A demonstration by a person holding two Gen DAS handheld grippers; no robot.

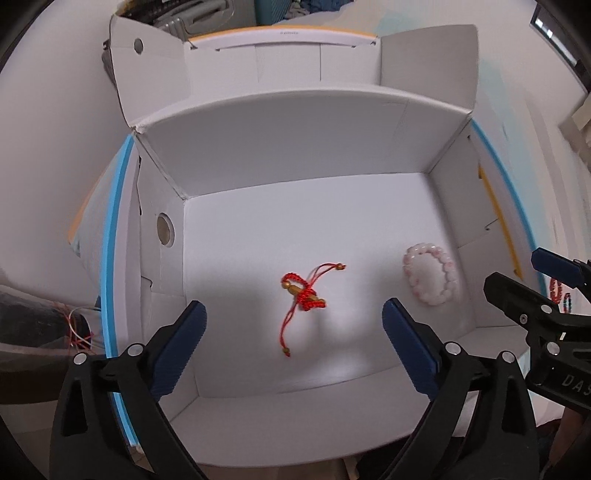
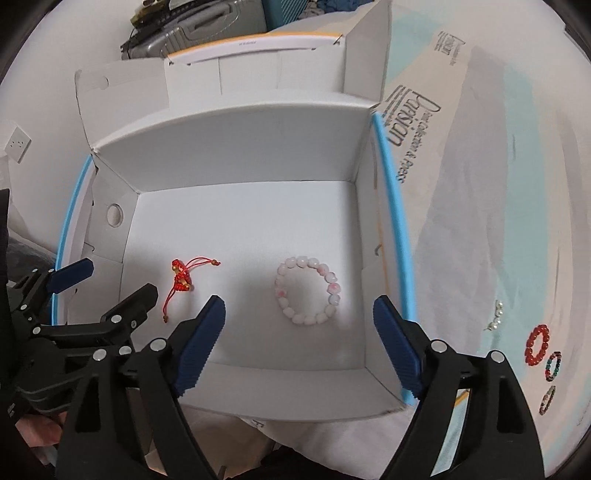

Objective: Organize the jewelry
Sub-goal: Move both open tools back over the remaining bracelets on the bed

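Observation:
An open white cardboard box (image 1: 280, 144) (image 2: 229, 147) holds a red cord bracelet with gold beads (image 1: 303, 291) (image 2: 183, 278) and a pink-white bead bracelet (image 1: 430, 273) (image 2: 308, 290) on its floor. My left gripper (image 1: 293, 328) is open and empty above the box's near side, over the red bracelet. My right gripper (image 2: 299, 325) is open and empty above the pink bracelet. A red bead bracelet (image 2: 537, 345), a dark multicolour bracelet (image 2: 553, 365), another small bracelet (image 2: 547, 400) and pearl earrings (image 2: 495, 317) lie outside on the right.
The box's flaps (image 1: 147, 66) (image 2: 365, 55) stand open at the back. Printed white packaging (image 2: 417, 122) lies under the loose jewelry on the right. A grey suitcase (image 2: 207, 22) stands behind the box. A wall socket (image 2: 16, 144) is at left.

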